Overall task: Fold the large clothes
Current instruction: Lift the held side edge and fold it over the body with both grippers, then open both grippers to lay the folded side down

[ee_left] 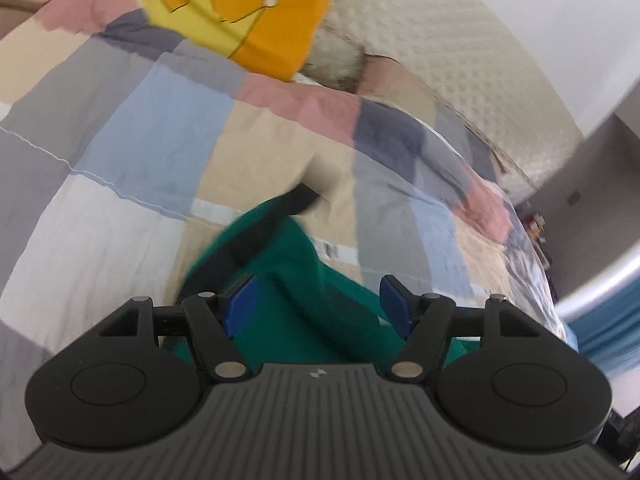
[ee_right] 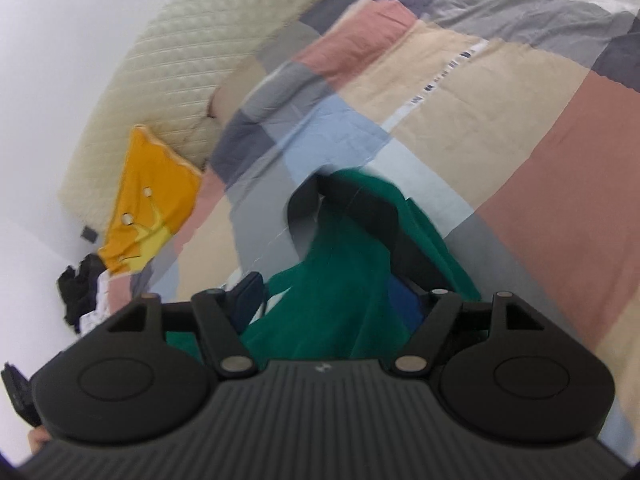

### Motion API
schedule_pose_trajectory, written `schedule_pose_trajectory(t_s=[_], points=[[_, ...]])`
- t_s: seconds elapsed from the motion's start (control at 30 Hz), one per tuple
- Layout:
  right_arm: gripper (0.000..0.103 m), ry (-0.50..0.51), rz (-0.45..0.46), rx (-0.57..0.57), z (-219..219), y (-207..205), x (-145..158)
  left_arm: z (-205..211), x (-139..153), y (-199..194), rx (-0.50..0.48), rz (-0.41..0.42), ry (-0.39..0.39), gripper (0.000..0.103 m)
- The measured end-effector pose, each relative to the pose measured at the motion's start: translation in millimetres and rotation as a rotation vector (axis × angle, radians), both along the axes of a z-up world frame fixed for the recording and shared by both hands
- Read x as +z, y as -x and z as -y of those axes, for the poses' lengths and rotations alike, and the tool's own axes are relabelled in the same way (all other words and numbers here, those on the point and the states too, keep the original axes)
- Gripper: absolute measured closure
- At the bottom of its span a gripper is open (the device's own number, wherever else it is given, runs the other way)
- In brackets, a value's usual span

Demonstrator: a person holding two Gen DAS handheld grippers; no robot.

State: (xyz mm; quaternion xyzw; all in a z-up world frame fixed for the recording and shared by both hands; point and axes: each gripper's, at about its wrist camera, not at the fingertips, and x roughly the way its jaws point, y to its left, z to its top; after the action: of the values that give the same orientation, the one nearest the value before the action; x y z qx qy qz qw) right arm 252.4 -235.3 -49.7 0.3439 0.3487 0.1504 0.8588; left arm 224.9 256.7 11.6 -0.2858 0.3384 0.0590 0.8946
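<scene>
A green garment with a black band lies bunched on the patchwork bedspread, just ahead of my left gripper. The blue pads stand wide apart; the cloth lies loose between and under them, so the left gripper is open. In the right wrist view the same green garment with its black trim drapes across the gap of my right gripper. That gripper is open too, and green cloth partly hides one of its pads. Both views are blurred.
An orange cloth with a yellow crown print lies at the far side of the bedspread. A cream quilted headboard backs the bed. Dark clothes are heaped by the white wall.
</scene>
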Motion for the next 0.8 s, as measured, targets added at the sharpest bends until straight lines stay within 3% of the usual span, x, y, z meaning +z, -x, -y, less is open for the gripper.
schedule_pose_trajectory(t_s=[0.2,0.37,0.6,0.8], points=[[0.031,-0.048,0.024,-0.012,10.3,48.5,0.7,67.3,8.0,15.0,-0.082,-0.021,-0.046,0.03],[0.031,0.015,0.004,-0.02,9.5,71.3,-10.7,130.5,3.7,3.0,-0.139,-0.039,-0.082,0.028],[0.033,0.051,0.049,0.014,15.2,74.9,-16.9,223.1,-5.6,-54.3,-0.27,-0.069,-0.215,0.028],[0.032,0.054,0.09,0.044,13.9,67.2,-19.0,283.1,-28.9,-125.8,-0.415,-0.168,-0.305,0.028]])
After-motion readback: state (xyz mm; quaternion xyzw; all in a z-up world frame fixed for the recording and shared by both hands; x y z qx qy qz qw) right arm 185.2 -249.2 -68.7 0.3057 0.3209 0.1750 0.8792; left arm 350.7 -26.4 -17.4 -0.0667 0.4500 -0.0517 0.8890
